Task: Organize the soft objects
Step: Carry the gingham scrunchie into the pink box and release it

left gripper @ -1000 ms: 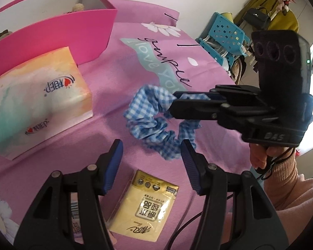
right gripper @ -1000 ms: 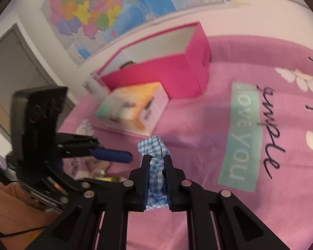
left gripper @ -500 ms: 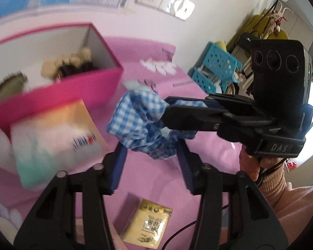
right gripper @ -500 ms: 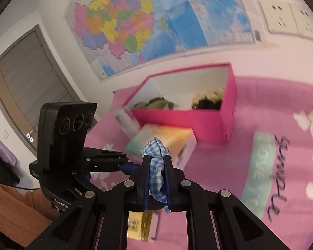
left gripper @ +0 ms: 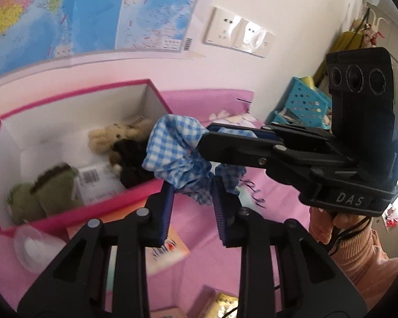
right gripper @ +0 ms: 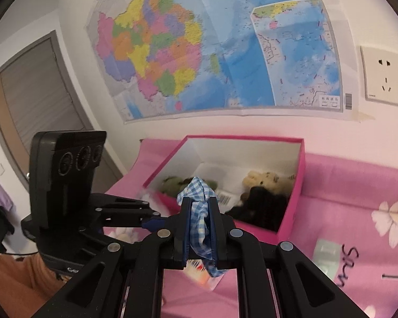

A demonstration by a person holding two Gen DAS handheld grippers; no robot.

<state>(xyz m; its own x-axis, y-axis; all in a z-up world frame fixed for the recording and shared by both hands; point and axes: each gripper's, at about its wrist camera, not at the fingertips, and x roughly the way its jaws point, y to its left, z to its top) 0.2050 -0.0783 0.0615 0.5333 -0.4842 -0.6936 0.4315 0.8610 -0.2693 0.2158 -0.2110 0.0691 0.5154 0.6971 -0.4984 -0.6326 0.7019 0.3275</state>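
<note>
My right gripper (right gripper: 200,212) is shut on a blue-and-white checked scrunchie (right gripper: 199,204) and holds it in the air before the open pink box (right gripper: 291,212). In the left wrist view the scrunchie (left gripper: 172,153) hangs from the right gripper (left gripper: 207,140), its lower folds between my left gripper's fingers. My left gripper (left gripper: 192,204) is open and below it. The box (left gripper: 66,212) holds a beige and dark plush bear (left gripper: 119,143) and a green plush toy (left gripper: 39,196).
A tissue pack (left gripper: 167,251) lies on the pink cloth in front of the box, a clear plastic cup (left gripper: 29,246) to its left. A gold sachet (left gripper: 223,304) lies near the bottom edge. A blue basket (left gripper: 305,106) stands at the far right. The wall map (right gripper: 212,53) hangs behind.
My right gripper lifted the scrunchie off the cloth and carried it up toward the pink box. My left gripper rose with it and narrowed under the scrunchie.
</note>
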